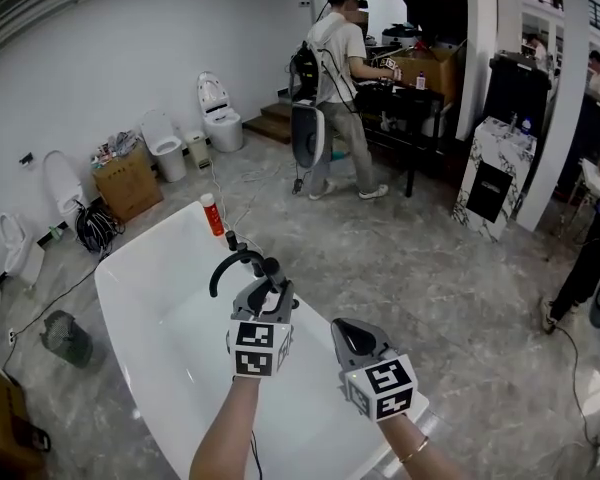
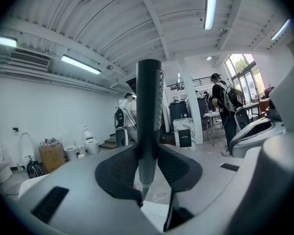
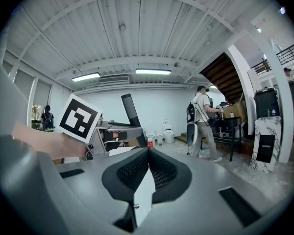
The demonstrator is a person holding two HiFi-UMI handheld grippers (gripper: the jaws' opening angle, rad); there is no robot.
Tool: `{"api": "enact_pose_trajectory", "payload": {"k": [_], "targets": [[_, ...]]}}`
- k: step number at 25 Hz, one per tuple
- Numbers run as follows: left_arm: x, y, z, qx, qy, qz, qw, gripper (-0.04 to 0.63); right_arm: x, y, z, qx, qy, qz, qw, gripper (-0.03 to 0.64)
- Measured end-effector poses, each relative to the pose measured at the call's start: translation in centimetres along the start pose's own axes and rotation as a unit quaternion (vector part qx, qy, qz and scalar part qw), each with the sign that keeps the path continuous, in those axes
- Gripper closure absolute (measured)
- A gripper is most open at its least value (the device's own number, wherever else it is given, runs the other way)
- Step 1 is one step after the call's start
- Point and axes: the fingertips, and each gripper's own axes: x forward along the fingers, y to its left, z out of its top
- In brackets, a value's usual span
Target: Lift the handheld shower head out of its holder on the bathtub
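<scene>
Plainly, the left gripper (image 1: pixel 264 303) is clamped on the handheld shower head (image 2: pixel 149 106), its pads pressing either side of the slim, dark handle. The wand stands upright above the bathtub's (image 1: pixel 130 288) right-hand rim, just beside the curved black faucet (image 1: pixel 225 266). The right gripper (image 3: pixel 148 156) has its jaws pressed together on nothing and sits nearer along that same rim. The wand looks rigid, light and smooth, so it is likely slippery. A hold on the straight handle suits it, and a hose probably drags from its lower end. Above the bathtub is open air; the faucet and a red bottle (image 1: pixel 212 214) at the rim's far corner are the nearest obstacles.
</scene>
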Motion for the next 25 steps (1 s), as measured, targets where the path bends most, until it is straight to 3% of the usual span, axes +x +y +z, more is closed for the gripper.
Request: {"api": "enact_pose_trajectory", "payload": {"k": [10,25], "targets": [[-2.1,-0.8,1.7,0.006,-0.008,-0.001,1.0,0.456,-2.1,1.5,1.5,-0.008,-0.008,0.008,1.0,0.611],[-4.0,-0.8,0.9,0.008,-0.002,0.001,1.0,0.456,-3.6,3.1,1.8,-0.022,-0.006,0.003,1.0,0.612]]}}
